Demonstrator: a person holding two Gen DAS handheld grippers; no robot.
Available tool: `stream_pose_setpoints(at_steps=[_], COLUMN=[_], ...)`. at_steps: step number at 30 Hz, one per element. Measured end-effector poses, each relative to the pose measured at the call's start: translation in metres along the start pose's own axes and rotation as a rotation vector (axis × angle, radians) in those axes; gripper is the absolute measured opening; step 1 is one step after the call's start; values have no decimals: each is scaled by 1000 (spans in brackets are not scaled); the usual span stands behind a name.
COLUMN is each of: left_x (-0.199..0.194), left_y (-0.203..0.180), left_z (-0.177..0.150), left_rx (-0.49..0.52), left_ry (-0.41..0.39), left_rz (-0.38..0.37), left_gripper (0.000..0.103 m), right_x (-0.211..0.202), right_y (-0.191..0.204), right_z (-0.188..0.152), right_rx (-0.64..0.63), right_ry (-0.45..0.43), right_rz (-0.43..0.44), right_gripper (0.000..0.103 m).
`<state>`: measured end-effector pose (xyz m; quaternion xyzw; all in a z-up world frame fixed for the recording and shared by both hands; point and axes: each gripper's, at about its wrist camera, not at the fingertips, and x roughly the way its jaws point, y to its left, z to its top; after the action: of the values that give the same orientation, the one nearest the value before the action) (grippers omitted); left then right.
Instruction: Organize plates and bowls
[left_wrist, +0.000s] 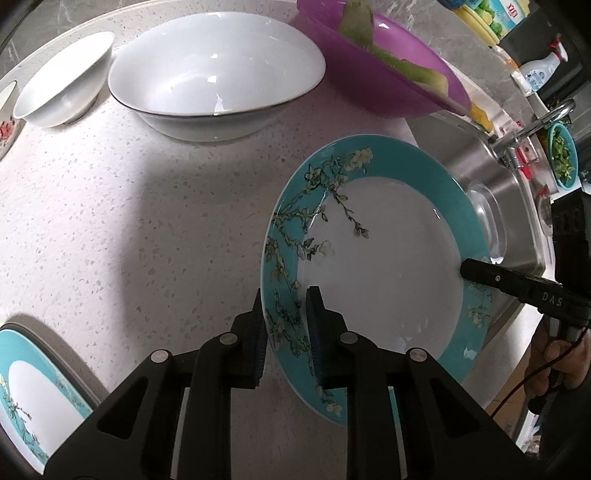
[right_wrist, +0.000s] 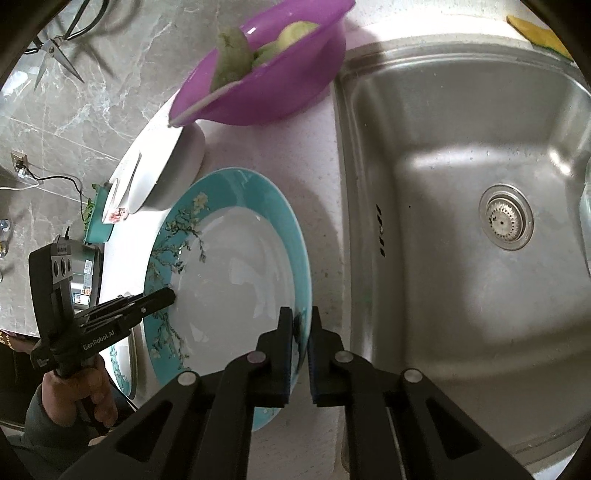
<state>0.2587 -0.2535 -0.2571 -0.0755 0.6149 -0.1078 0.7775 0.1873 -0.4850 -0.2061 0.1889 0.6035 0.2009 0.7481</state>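
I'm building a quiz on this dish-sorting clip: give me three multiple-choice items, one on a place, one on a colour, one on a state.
1. Where is the sink relative to the held plate, in the right wrist view?
A. right
B. left
C. beneath

2. What colour is the plate's rim?
A. red
B. teal
C. yellow

3. How is the plate held?
A. left claw only
B. right claw only
C. both claws

Answers: 1 A, the basin lies to its right; 2 B, teal rim with blossoms; 3 C, each claw clamps an opposite rim.

Second teal plate (left_wrist: 26, 398) cut off at frame edge; patterned cup (left_wrist: 5, 122) barely visible; bottle label (left_wrist: 537, 74) unreadable.
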Motion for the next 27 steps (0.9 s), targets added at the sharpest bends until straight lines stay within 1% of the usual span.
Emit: stream_pose_setpoints(at_steps=[7, 15, 19, 23, 27], left_x=[-37, -93, -122, -151, -183], left_y=[1, 22, 45, 77, 119], left_z=[-10, -33, -49, -69, -91], left_rx=[-8, -59, -89, -123, -164], left_ry=[-42, -116, -142, -165, -197], left_rz=[-2, 4, 10, 13, 24], left_gripper=[17, 17, 17, 17, 17], right_x=[-17, -33, -33, -28, -15], right_y=[17, 61, 92, 128, 173], right_z=[3, 0, -7, -15, -25], right_rx=[-23, -102, -144, -185, -234], right_ry=[-15, -11, -12, -12, 3], right_rz=[19, 43, 54, 66, 85], right_gripper=[9, 9, 9, 9, 9])
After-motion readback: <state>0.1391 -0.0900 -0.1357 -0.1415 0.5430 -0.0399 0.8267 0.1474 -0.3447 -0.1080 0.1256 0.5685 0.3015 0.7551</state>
